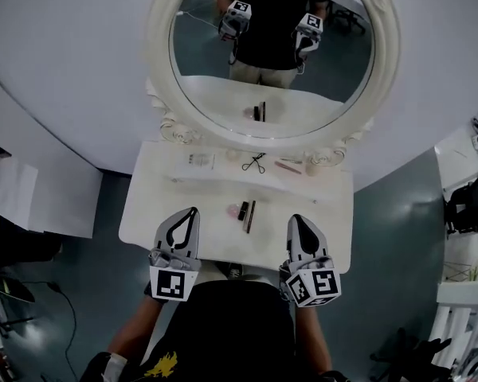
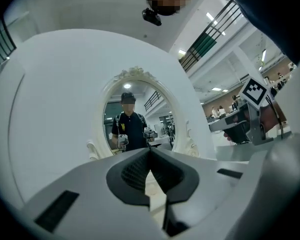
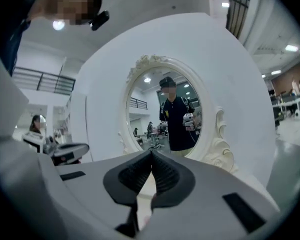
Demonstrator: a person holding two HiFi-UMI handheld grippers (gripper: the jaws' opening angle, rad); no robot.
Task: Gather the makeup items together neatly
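Note:
On the white vanity table the makeup lies scattered. A pink round compact, a black tube and a thin dark pencil sit together near the front middle. Further back lie an eyelash curler, a clear flat pack, a pink stick and a small jar. My left gripper hovers over the table's front left, shut and empty. My right gripper is at the front right, also shut and empty. The jaws meet tip to tip in the left gripper view and the right gripper view.
A large oval mirror with an ornate white frame stands at the table's back and reflects the person and both grippers. A curved white wall rises behind it. Dark floor lies on both sides, with white furniture at the right.

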